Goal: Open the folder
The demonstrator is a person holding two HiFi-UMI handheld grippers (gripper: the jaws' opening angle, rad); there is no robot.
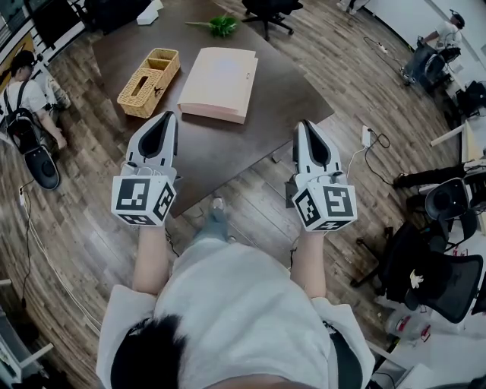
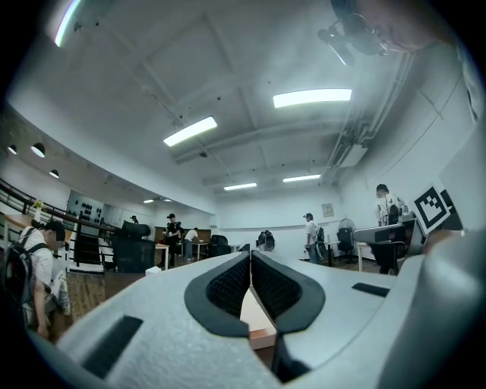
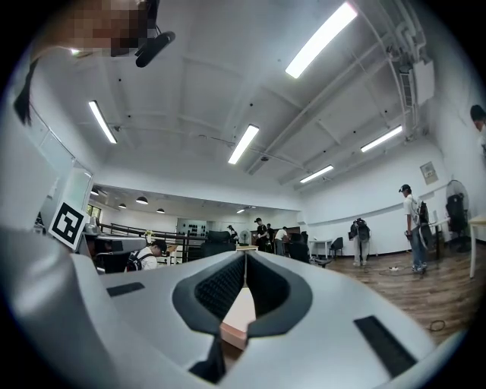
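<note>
- Folder (image 1: 219, 82): pale pink, closed, lying flat near the middle of the dark brown table (image 1: 250, 152). It is thick, and its layered edge shows along the near side.
- Left gripper (image 1: 170, 115): jaws together with nothing between them. It is held over the near part of the table, short of the folder and apart from it.
- Right gripper (image 1: 302, 124): jaws likewise closed on nothing. It is held over the table's near edge, to the right of the folder's near corner and apart from it.
- Head view only: the whole tabletop, both grippers side by side with their marker cubes nearest the person, and the wood floor all round. A seated person with a backpack (image 1: 23, 83) is at the left, and there are office chairs (image 1: 448, 281) at the right.
- Left gripper view only: the black ribbed pads meet at the tips, with a sliver of the pink folder showing in the slit below them. Beyond are ceiling strip lights and people standing far across the room.
- Right gripper view only: the same closed pads, with a pink wedge of the folder beneath them. A railing and distant standing figures show beyond.
- Wicker basket (image 1: 149, 82): rectangular, just beside the folder's left side and roughly parallel to it. It holds one small dark item, too small to identify.
- Green leafy sprig (image 1: 222, 26): on the table's far side, beyond the folder.
- White object (image 1: 149, 13): at the far left corner of the table; what it is cannot be told.
</note>
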